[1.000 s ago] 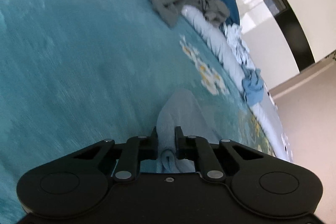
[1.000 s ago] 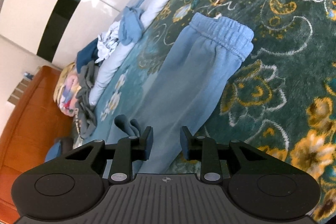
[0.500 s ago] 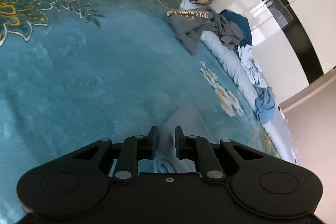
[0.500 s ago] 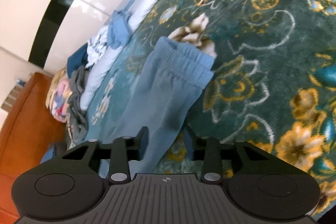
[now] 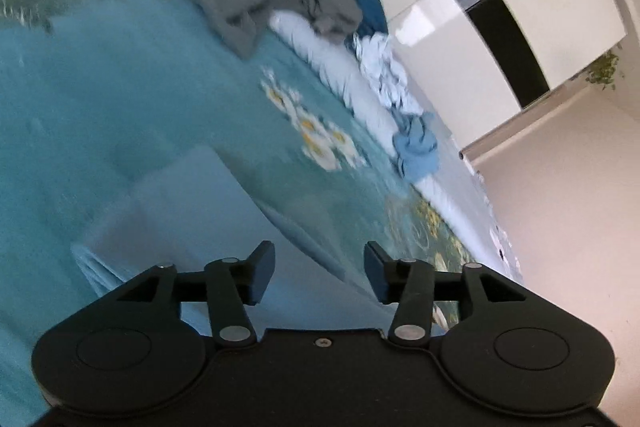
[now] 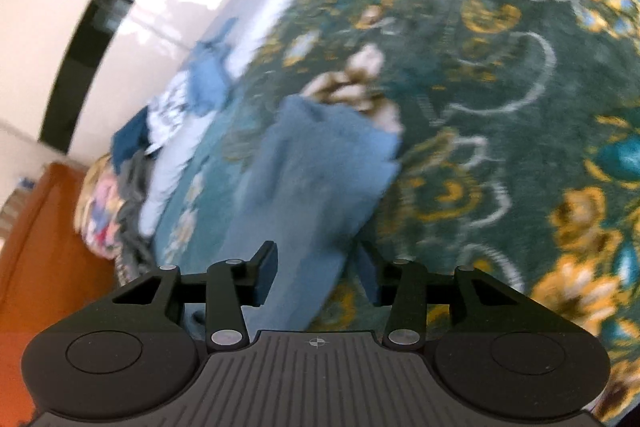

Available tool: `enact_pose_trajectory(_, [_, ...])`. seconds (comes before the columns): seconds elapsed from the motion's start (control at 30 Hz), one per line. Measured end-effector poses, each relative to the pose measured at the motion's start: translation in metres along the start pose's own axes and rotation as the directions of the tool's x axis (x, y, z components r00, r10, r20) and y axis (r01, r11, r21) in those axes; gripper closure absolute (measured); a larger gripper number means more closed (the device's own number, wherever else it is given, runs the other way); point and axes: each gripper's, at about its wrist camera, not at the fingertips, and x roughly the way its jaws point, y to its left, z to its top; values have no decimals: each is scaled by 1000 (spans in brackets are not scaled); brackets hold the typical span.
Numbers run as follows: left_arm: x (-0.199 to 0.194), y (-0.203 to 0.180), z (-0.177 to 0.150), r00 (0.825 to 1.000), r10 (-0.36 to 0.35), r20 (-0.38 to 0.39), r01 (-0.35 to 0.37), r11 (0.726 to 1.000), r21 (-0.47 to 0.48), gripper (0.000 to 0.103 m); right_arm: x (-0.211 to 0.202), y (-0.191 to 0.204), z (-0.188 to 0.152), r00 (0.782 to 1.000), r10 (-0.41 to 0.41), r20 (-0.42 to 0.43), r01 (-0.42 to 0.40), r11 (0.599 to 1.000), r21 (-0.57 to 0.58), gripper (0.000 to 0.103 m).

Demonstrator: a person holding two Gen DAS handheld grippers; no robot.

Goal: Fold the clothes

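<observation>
The blue trousers point(image 6: 316, 179) are laid lengthwise away from the right gripper point(image 6: 316, 277), whose fingers are parted around them; the left gripper point(image 5: 320, 273) is being opened, unclamped.

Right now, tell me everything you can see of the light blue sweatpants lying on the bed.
The light blue sweatpants look like soft fleecy cotton, with a gathered elastic waistband at the far end in the right wrist view. They lie flat and lengthwise on the teal floral blanket, apparently folded leg over leg. In the left wrist view the layered fabric shows stacked edges. Both tools are above it with nothing clamped: the left tool is opening, and the right tool is open.
</observation>
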Motion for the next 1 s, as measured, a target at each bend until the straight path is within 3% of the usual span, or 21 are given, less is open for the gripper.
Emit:
enact_pose_trajectory(0.1, [10, -12, -20, 1000, -23, -7, 23, 1000, -7, 51, 0, 19, -10, 999, 50, -15, -51, 995, -84, 62])
enact_pose_trajectory(0.23, [9, -6, -39, 1000, -4, 31, 6, 999, -51, 47, 25, 43, -25, 978, 142, -153, -167, 971, -169, 62])
enact_pose_trajectory(0.37, [0, 3, -47, 994, 50, 92, -42, 995, -86, 37, 56, 65, -42, 950, 164, -266, -224, 950, -216, 62])
enact_pose_trajectory(0.47, [-4, 2, -47, 989, 85, 119, -79, 995, -57, 37, 75, 75, -50, 944, 149, -296, -224, 945, -238, 62])
enact_pose_trajectory(0.53, [-3, 0, -47, 989, 86, 121, -83, 996, -32, 30, 83, 80, -53, 941, 142, -306, -222, 944, -245, 62])
enact_pose_trajectory(1.0, [-4, -4, -50, 984, 98, 149, -102, 995, 16, 29, 110, 105, -50, 943, 101, -317, -204, 928, -311, 65])
